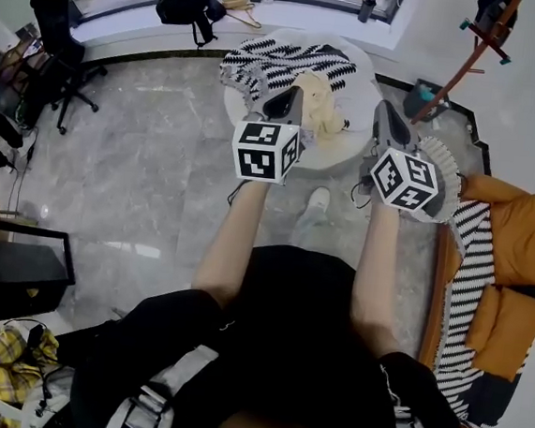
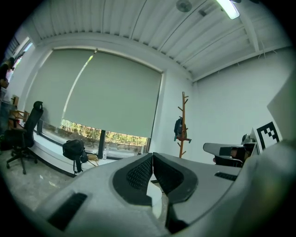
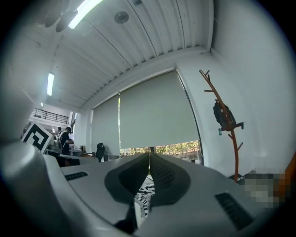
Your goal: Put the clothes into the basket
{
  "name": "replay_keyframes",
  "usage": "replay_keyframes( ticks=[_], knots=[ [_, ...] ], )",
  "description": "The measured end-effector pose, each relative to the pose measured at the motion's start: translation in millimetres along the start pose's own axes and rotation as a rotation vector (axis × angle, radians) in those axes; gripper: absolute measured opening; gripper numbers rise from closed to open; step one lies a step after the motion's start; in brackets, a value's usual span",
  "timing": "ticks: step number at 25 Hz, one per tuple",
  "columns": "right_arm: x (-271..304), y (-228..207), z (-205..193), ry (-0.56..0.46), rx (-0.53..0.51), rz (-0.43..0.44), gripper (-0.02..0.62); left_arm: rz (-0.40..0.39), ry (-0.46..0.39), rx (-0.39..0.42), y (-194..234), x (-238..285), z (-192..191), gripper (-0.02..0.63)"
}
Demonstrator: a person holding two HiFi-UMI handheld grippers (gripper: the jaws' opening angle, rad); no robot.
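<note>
Now both tools are held out side by side over the round white surface (image 1: 362, 88), above the clothes and touching neither. The left hand-held gripper (image 1: 289, 105) is clenched: in its own view the dark pads (image 2: 138, 173) meet at the tips with nothing between them. In the head view its tip lies at the near edge of the zigzag garment (image 1: 280, 64), with the cream garment (image 1: 321, 105) just beside it on the right.

The right hand-held gripper (image 1: 390, 126) is clenched too, its pads (image 3: 164, 178) together at the tips and empty. It sits off the surface's right edge, between the surface and the basket (image 1: 445, 160). Through the slot under its pads a strip of black-and-white zigzag cloth shows below.

Both garments lie on the surface, the zigzag one spread across the far left part and the cream one bunched toward the near middle, the two touching. The white slatted basket stands on the floor just right of the surface, next to the orange sofa (image 1: 515, 237); the right tool's marker cube covers most of its inside, so I cannot tell what it holds.
</note>
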State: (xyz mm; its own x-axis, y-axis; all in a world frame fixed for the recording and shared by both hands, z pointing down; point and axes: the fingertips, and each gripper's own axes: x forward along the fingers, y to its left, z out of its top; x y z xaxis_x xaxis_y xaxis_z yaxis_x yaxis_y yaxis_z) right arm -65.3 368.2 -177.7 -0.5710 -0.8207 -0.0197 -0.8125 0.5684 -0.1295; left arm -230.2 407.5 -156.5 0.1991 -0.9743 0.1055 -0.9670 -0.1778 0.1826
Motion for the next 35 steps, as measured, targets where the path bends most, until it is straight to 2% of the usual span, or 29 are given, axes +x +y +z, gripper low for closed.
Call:
replay_keyframes(
  ticks=[6,11,14,16,21,27,30,35],
  knots=[
    [85.1,-96.0,5.1,0.03,0.053,0.037,0.012,0.063,0.045,0.005,-7.9,114.0,5.1,0.009],
    [171.1,-167.4,-0.2,0.064,0.088,0.068,0.012,0.119,0.08,-0.011,6.9,212.1,2.3,0.009],
    [222.0,-206.2,-10.6,0.093,0.122,0.085,0.012,0.15,0.137,-0.008,16.9,268.4,-8.2,0.009],
    [248.9,-223.6,-21.8,0.124,0.139,0.094,0.012,0.18,0.179,-0.02,26.6,292.8,-19.9,0.009],
    [298.5,-257.9,-44.9,0.15,0.192,0.071,0.012,0.208,0.218,-0.026,47.8,335.4,-34.2,0.009],
    [316.3,-260.0,-107.6,0.229,0.245,0.054,0.012,0.242,0.309,-0.101,84.5,348.0,-86.9,0.009],
    [312.2,-269.0,-162.0,0.306,0.275,0.008,0.012,0.233,0.389,-0.133,98.6,355.7,-133.9,0.009],
    [303.2,-281.4,-259.5,0.423,0.311,-0.071,0.012,0.184,0.512,-0.119,123.3,376.3,-213.6,0.009]
  ],
)
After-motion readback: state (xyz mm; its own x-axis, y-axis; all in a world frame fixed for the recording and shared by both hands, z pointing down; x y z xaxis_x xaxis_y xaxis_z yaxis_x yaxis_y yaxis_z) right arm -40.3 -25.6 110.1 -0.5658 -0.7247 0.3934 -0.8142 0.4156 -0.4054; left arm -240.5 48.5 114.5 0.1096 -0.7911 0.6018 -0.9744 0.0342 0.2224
